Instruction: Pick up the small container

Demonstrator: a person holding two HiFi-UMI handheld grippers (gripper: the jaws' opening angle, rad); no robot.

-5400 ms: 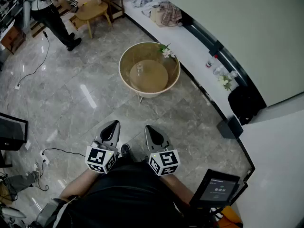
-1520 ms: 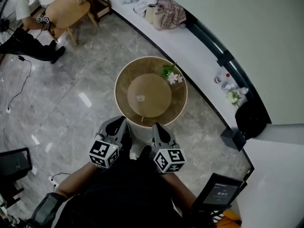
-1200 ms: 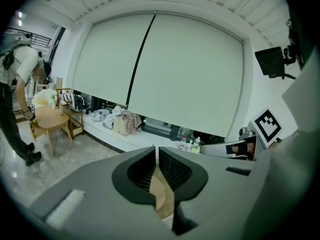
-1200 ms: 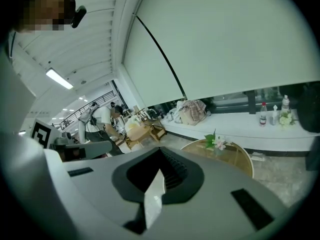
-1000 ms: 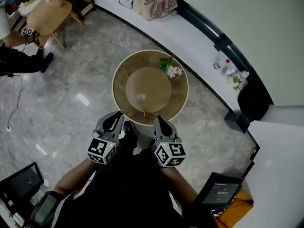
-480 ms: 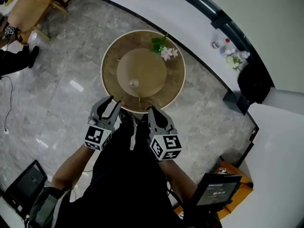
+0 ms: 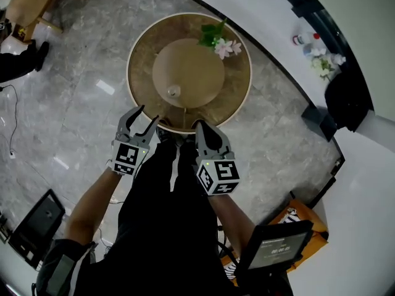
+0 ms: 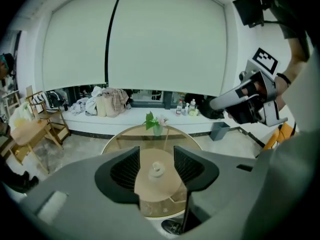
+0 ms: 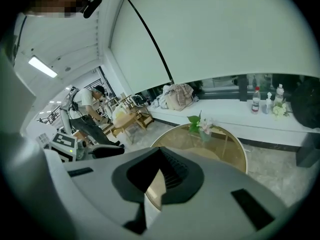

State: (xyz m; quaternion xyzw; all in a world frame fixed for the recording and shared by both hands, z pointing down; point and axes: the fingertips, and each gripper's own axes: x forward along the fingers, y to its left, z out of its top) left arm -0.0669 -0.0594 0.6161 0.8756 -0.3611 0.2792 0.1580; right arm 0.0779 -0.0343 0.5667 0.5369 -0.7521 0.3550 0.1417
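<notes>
The small container (image 7: 174,92) is a little clear jar standing on the tan inner disc of the round glass table (image 7: 237,97). My left gripper (image 7: 147,115) hovers at the table's near rim, short of the jar. Its jaws have just been opening and stand open with nothing between them. In the left gripper view, the jar (image 8: 156,169) shows far off through the gap of the left gripper (image 8: 156,151). My right gripper (image 7: 200,127) is beside it at the near rim, its tips together and empty. In its own view, the right gripper (image 9: 159,169) shows only a thin wedge of table.
A vase of flowers (image 7: 217,39) stands on the table's far side. Behind runs a white ledge (image 7: 271,36) with bottles (image 7: 307,40) and a dark bin (image 7: 318,122). A screen (image 7: 278,251) is at lower right, a laptop (image 7: 37,224) at lower left, and a person's legs (image 7: 18,60) at far left.
Both grippers have sunk toward the table's near rim, and the table now fills more of the view. The left jaws went from shut to open. The right jaws stay together.
</notes>
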